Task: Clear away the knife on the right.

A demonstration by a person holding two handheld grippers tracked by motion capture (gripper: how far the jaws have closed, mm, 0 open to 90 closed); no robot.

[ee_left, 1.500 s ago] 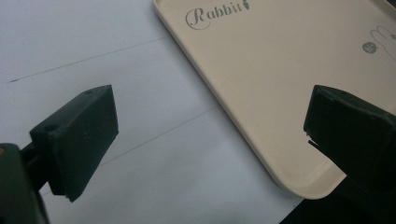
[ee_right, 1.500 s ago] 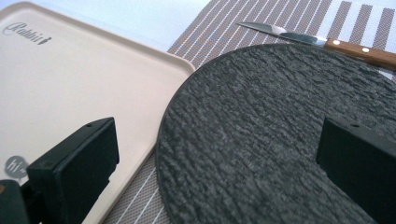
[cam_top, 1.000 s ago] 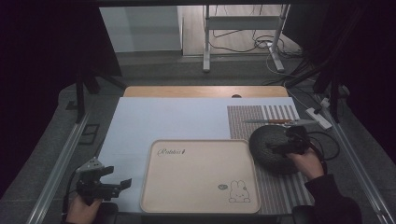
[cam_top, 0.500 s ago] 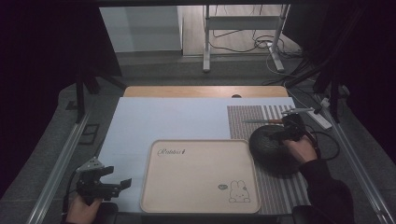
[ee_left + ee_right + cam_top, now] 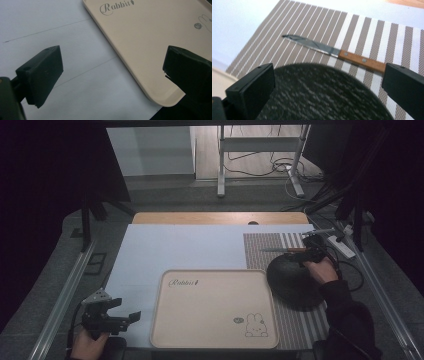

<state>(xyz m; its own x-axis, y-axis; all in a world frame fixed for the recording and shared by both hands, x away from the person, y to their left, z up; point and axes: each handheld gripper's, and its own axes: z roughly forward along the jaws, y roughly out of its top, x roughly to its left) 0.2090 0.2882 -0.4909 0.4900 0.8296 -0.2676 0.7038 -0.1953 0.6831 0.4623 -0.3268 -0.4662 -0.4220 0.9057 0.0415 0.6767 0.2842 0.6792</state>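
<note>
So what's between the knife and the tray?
In the high view, the dark round plate and the striped placemat lie between the knife and the tray.

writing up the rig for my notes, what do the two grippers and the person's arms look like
Both grippers are black, each with two blocky, flat-faced jaws. The left gripper carries a grey three-cornered plate on top, and a dark cable trails from it. A black cable loops away from the right gripper. The right arm wears a dark long sleeve.
</note>
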